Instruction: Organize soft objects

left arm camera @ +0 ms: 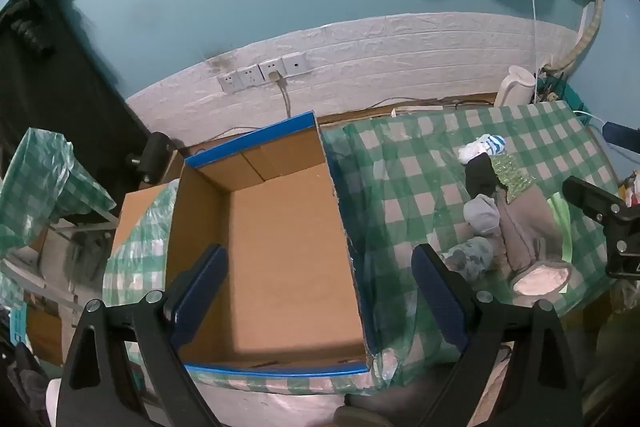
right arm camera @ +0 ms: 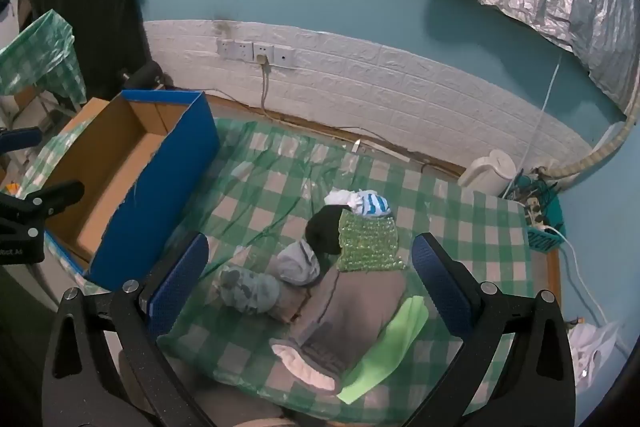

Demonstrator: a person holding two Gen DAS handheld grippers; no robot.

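A pile of soft items lies on the green checked tablecloth (right arm camera: 460,227): a grey-brown fleece garment (right arm camera: 352,311), a green bubble-wrap sheet (right arm camera: 366,243), a black item (right arm camera: 324,229), a blue-and-white striped sock (right arm camera: 372,205), a grey sock (right arm camera: 298,263), a patterned sock (right arm camera: 250,291) and a light green cloth (right arm camera: 394,343). The pile also shows in the left wrist view (left arm camera: 516,223). My right gripper (right arm camera: 310,259) is open, hovering above the pile. My left gripper (left arm camera: 320,275) is open and empty above the open cardboard box (left arm camera: 280,247), which has blue outer sides (right arm camera: 160,199) and nothing visible inside.
A white kettle (right arm camera: 490,169) stands at the table's far right corner beside cables and a power strip (right arm camera: 536,211). Wall sockets (right arm camera: 256,51) sit on the white brick panel behind. A white plastic bag (right arm camera: 592,343) lies off the right edge. Dark clothing (left arm camera: 40,75) hangs at left.
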